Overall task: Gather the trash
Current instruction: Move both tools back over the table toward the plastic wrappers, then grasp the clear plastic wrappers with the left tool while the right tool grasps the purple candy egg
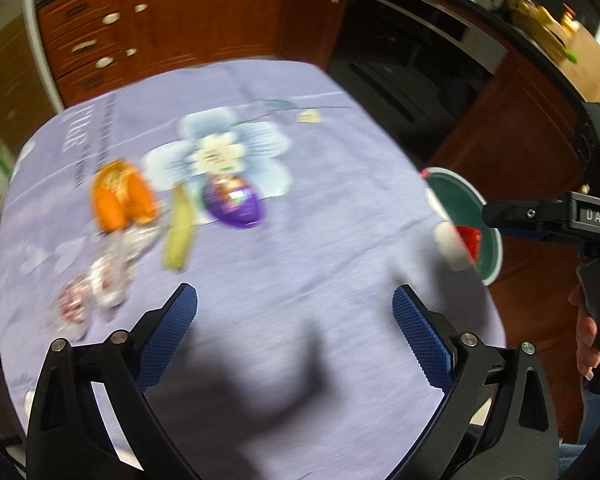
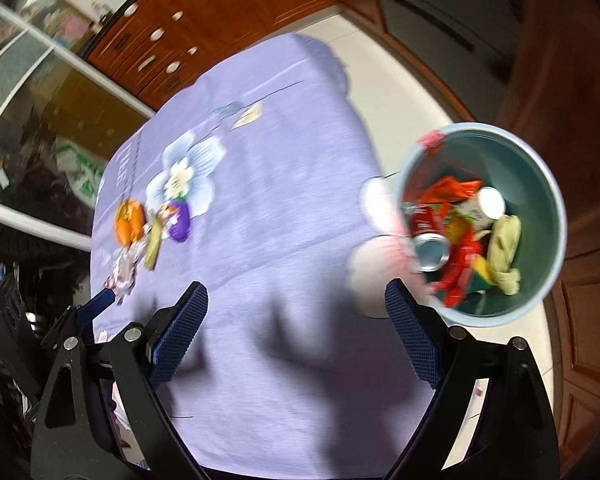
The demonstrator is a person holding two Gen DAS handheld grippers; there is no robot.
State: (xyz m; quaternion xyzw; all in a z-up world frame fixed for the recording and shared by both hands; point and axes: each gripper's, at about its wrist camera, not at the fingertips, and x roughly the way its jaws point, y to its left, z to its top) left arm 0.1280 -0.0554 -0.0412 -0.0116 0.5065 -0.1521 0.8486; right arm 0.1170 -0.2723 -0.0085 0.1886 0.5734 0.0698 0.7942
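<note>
Trash (image 1: 172, 220) lies on the tablecloth (image 1: 300, 248), well beyond both empty, wide-spread jaws.

Bare lilac tablecloth (image 1: 320, 240) open below both claws; wrapper cluster (image 1: 132, 216) crowding far left; bin (image 2: 540, 200) off right edge

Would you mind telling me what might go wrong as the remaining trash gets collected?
The orange wrapper, banana peel and purple wrapper lie packed together, so the open left tongs may pinch two at once. The bin sits beyond the table edge; a short drop would hit the floor.
</note>
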